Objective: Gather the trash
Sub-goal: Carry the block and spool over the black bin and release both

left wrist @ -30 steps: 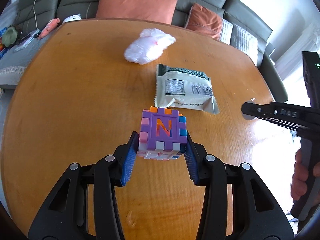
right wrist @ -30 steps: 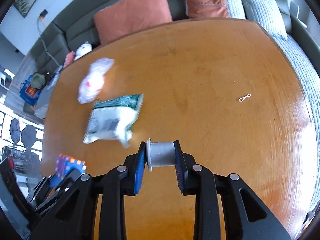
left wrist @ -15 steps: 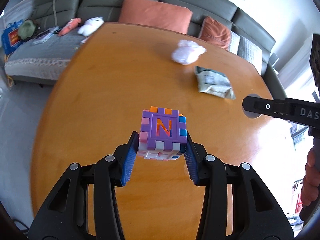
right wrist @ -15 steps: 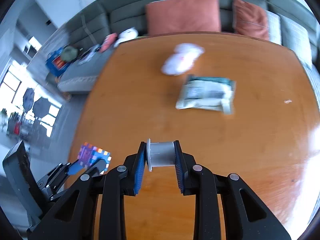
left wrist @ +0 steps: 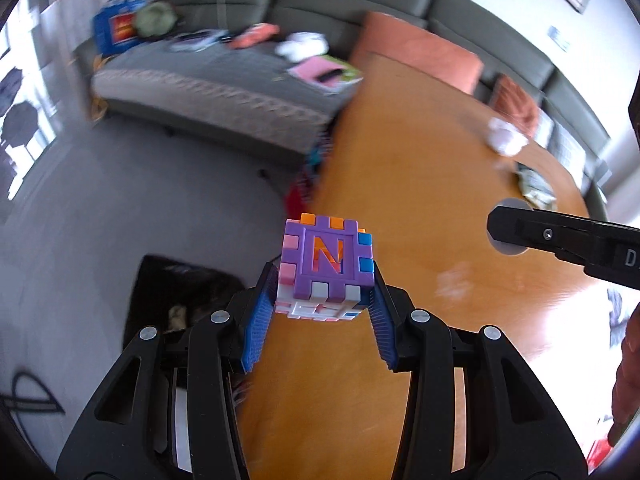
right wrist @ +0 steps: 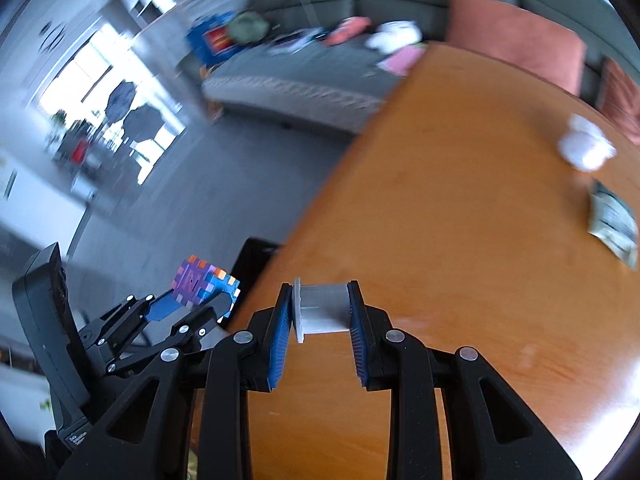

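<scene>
A: Where our left gripper (left wrist: 326, 292) points past the counter (left wrist: 420, 184) edge, we grasp a cube (left wrist: 327, 268) of interlocked plastic tiles: purple top face with an orange N, pink, blue, orange and white tabs round its sides. The blue pads (left wrist: 260, 320) press it on both flanks, and it hangs above the line where the orange-brown counter gives way to grey floor (left wrist: 120, 208).

B: And our right gripper (right wrist: 320, 308) is clenched on a small grey spool (right wrist: 320, 307), its flange against the left pad, its barrel lying crosswise between the fingers, over the counter's near edge.

A: From the right wrist view we see the left gripper low and to the left, tilted upward, cube (right wrist: 204, 282) off the counter side. A dark bin (left wrist: 180, 300) sits on the floor below it, blurred.

B: Far across the counter lie a crumpled white bag (right wrist: 584, 148) and, just nearer, a flat printed packet (right wrist: 614, 226). Behind stands a grey sofa (left wrist: 224, 80) with orange cushions (left wrist: 420, 56).
</scene>
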A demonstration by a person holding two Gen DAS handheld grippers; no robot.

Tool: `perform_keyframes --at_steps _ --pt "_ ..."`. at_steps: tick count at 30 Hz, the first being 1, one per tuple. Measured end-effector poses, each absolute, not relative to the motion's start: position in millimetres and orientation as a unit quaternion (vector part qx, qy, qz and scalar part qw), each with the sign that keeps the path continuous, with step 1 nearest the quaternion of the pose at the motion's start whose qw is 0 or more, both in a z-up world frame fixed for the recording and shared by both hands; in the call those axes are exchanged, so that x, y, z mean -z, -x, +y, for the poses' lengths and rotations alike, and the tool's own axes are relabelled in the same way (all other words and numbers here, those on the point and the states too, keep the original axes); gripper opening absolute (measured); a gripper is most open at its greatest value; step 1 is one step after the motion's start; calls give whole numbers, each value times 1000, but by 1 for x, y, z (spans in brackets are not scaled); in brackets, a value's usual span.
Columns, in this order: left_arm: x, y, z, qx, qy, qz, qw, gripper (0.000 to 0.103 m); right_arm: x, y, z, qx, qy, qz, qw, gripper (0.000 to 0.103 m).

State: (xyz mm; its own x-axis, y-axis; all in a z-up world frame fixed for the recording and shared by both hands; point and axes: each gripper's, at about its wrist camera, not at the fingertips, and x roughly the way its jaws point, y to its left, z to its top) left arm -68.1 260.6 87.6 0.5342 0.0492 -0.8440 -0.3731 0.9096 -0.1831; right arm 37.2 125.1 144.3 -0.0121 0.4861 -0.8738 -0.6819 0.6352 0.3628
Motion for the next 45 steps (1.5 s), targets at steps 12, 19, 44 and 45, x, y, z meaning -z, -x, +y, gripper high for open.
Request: perform_keyframes --at_steps 12,19,44,45 --pt "-66 158 360 -232 238 465 820 44 -128 45 244 -499 165 568 633 29" --pt "-49 189 392 -264 265 470 799 44 -116 76 289 -517 195 568 610 29" --pt "-21 219 455 -337 281 498 748 97 -103 96 346 -531 226 570 586 69" --pt "-21 217 453 -335 280 499 749 97 -104 94 345 -529 224 571 586 69"
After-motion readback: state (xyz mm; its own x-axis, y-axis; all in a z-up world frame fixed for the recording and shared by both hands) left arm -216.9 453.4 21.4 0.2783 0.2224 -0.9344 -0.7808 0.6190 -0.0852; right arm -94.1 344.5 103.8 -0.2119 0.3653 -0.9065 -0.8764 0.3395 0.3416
